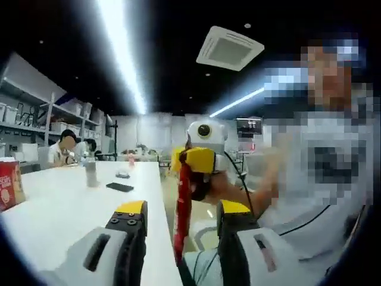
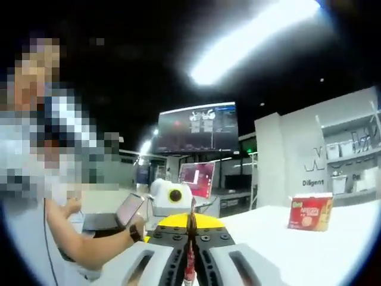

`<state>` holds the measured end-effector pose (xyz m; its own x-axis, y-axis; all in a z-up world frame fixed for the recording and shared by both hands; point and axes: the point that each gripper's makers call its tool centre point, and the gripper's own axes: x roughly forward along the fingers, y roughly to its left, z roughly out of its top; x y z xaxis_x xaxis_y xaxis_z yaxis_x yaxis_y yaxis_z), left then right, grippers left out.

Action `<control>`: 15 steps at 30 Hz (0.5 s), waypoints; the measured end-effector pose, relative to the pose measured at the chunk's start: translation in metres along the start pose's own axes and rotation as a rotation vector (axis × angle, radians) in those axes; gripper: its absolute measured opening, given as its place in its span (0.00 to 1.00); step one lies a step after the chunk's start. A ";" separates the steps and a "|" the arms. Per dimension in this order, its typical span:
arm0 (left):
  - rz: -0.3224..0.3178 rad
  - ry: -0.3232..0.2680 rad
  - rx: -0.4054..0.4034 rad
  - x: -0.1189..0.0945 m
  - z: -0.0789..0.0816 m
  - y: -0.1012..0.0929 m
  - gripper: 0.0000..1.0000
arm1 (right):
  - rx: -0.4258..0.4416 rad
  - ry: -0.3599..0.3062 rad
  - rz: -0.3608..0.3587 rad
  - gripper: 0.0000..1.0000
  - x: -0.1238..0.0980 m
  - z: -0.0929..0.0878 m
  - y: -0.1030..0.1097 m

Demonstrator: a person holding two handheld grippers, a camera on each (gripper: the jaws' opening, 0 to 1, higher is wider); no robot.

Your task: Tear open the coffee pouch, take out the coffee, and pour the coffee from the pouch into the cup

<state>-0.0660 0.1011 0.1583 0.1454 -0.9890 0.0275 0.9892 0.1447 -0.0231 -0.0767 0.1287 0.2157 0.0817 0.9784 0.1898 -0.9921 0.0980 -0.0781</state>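
Coffee pouch up in the air, table waiting below.

Left gripper view, left to right: red box (image 1: 8, 185) at the white table's (image 1: 65, 208) edge, shelves behind, a phone (image 1: 119, 187) lying flat, then the left gripper (image 1: 181, 215), jaws apart and holding nothing, and the red coffee pouch (image 1: 182, 208) dangling from the right gripper (image 1: 191, 159). Right gripper view: jaws pinched tight on the pouch's top, a wall screen (image 2: 198, 128) glowing, ceiling light strips overhead.

Beyond and to the right of the right tongs, the white wall (image 2: 309, 161) carries the dark word "Diligent". Printing on the red box (image 2: 309, 212) standing on the tabletop (image 2: 309, 250) is too blurred to read.
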 end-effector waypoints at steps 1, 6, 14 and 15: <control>0.000 0.002 0.000 0.000 -0.001 0.000 0.37 | 0.000 0.000 0.002 0.01 0.000 0.000 0.000; -0.007 0.010 -0.047 -0.007 -0.004 0.005 0.18 | 0.029 -0.014 0.033 0.01 0.000 0.000 0.005; -0.033 0.003 -0.028 -0.003 -0.004 -0.004 0.20 | 0.086 -0.032 0.049 0.01 -0.003 -0.005 0.005; -0.036 0.000 -0.038 -0.002 -0.003 -0.005 0.19 | 0.091 -0.036 0.050 0.01 -0.003 -0.005 0.006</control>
<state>-0.0714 0.1024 0.1553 0.1096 -0.9935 0.0293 0.9924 0.1077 -0.0596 -0.0824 0.1271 0.2097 0.0303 0.9743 0.2230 -0.9995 0.0310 0.0003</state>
